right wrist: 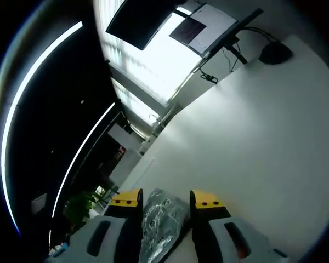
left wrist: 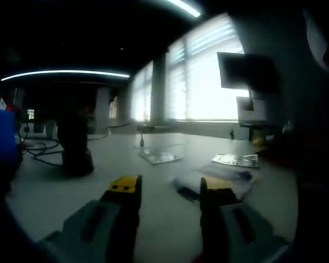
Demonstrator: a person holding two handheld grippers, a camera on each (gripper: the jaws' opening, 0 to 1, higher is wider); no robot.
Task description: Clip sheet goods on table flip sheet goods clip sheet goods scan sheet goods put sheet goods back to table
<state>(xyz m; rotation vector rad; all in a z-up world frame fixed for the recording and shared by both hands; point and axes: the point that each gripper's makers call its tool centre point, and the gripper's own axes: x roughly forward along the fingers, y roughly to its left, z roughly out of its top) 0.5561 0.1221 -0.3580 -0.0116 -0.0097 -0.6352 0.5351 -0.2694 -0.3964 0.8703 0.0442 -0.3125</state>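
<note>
In the right gripper view a crumpled silver foil packet (right wrist: 160, 218) lies between the jaws of my right gripper (right wrist: 165, 199). The jaws stand apart on either side of it, and I cannot tell whether they touch it. In the left gripper view my left gripper (left wrist: 170, 187) is open over the white table (left wrist: 98, 192) with nothing between its fingers. Just past its right fingertip lies a white and blue packet (left wrist: 225, 176). Two more silver packets (left wrist: 160, 157) (left wrist: 236, 160) lie flat farther back.
A dark upright object (left wrist: 74, 147) with cables (left wrist: 41, 150) stands at the left, beside a blue thing (left wrist: 0, 142). A monitor (left wrist: 245, 71) stands at the table's far right. In the right gripper view a monitor arm with a black base (right wrist: 274, 53) stands on the table (right wrist: 263, 137).
</note>
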